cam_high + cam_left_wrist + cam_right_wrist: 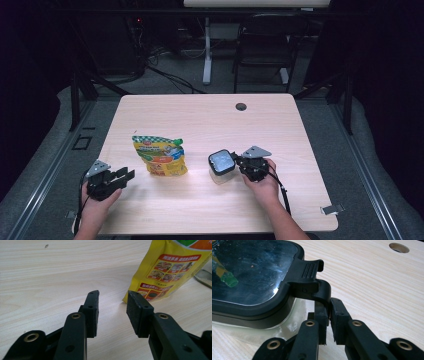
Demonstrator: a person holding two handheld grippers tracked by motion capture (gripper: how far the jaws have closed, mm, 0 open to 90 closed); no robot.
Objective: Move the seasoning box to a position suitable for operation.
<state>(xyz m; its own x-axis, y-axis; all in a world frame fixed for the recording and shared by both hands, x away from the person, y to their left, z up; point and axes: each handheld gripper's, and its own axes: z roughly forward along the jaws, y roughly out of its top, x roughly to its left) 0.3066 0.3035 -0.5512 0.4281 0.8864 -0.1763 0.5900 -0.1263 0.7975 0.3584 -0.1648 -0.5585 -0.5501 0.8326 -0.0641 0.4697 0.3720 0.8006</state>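
Right hand-held gripper, jaws narrow, pinches the latch tab at the edge of the container's black lid. The clear container stands near the middle of the bench, just beside the right hand. Risk: the hold on the thin curved tab looks slight, so a pull may slip off it, or drag and tip the light container instead of freeing the lid. Left hand-held gripper sits half open and empty, its jaws on nothing, near the yellow pouch, apart from it.
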